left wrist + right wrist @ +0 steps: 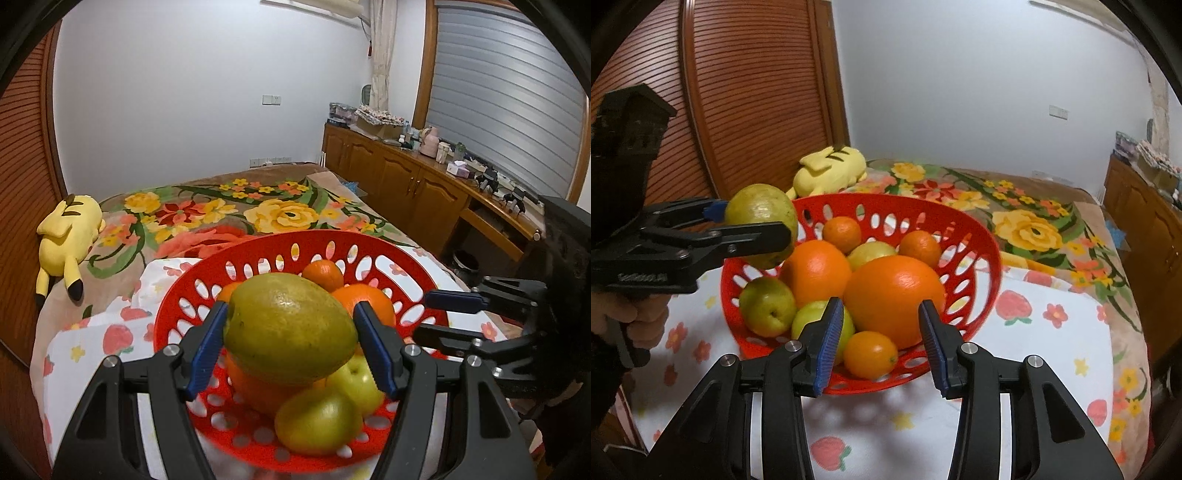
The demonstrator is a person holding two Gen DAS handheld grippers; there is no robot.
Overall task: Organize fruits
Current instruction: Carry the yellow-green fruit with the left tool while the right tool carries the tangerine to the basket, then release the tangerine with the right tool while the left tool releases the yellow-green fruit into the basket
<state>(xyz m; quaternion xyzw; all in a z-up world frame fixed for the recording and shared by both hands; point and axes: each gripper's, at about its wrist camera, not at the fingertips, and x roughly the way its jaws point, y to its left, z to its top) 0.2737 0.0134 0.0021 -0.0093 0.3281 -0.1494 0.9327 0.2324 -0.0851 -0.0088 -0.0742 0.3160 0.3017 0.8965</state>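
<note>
Left gripper [290, 345] clamps big yellow-green mango [290, 328] above red perforated plastic basket [258, 258] — lower gently before release; right gripper [882, 339] open, empty at basket's near rim.

Glossy red plastic basket [982, 254] with punched oval holes. Large orange [894, 291] has shiny, dimpled peel. The green-yellow fruit [288, 332] looks dull and faintly pitted. Each gripper [291, 347] [877, 343] is matt black plastic with ribbed blue pads [829, 343] and bright metal screws. Printed cloth [1015, 369] covers the bed. Cabinets [406, 177] are polished wood.
</note>
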